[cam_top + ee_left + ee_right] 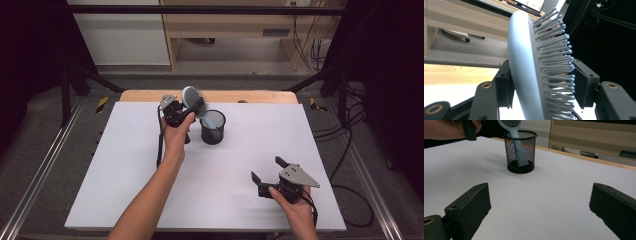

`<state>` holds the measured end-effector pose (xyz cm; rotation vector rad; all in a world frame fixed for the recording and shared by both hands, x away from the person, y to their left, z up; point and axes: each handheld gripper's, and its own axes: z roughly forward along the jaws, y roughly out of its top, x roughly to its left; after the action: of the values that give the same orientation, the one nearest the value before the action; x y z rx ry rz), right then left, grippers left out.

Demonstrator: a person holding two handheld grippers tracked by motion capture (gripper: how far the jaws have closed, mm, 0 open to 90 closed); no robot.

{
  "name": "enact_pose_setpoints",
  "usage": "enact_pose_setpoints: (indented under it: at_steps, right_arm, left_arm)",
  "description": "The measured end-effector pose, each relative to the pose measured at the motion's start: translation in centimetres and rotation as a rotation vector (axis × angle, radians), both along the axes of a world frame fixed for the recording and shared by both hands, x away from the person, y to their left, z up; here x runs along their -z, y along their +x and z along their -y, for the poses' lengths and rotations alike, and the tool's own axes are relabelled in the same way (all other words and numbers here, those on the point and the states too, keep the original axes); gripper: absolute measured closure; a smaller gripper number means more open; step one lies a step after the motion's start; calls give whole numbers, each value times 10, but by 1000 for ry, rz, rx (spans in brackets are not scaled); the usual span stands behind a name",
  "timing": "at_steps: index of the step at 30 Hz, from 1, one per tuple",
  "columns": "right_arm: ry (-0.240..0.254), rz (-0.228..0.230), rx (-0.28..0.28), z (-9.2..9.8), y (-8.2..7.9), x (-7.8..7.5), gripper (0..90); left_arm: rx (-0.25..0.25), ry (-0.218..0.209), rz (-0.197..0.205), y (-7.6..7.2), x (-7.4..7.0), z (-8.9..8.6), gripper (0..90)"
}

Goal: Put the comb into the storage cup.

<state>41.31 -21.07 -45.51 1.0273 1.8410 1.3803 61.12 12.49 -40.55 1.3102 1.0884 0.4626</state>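
Note:
A pale blue hairbrush [191, 95] stands tilted with its handle down inside a black mesh cup [213, 128] at the back middle of the white table. My left gripper [193, 108] is shut on the brush head. In the left gripper view one pad lies against the brush's smooth back [520, 62] and the other against the bristle tips. In the right gripper view the cup [520, 152] stands ahead, and the brush handle [521, 155] shows through the mesh. My right gripper [266, 168] rests near the table's front right, open, with nothing between its fingers [471, 205].
The white table top [125, 170] has a wooden edge [250, 96] at the back. Beyond it stand wooden furniture and black frame bars. Cables lie on the floor to the right.

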Motion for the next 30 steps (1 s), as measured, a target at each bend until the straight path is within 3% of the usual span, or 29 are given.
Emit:
enact_pose_setpoints:
  at_steps: [12,30]
  right_arm:
    - [0,0,0,0,0,0,38]
    - [-3,-2,-3,-1,0,0,38]
  left_arm:
    - [-1,21,5,-1,0,0,406]
    - [-1,51,28,-4,-3,3,298]
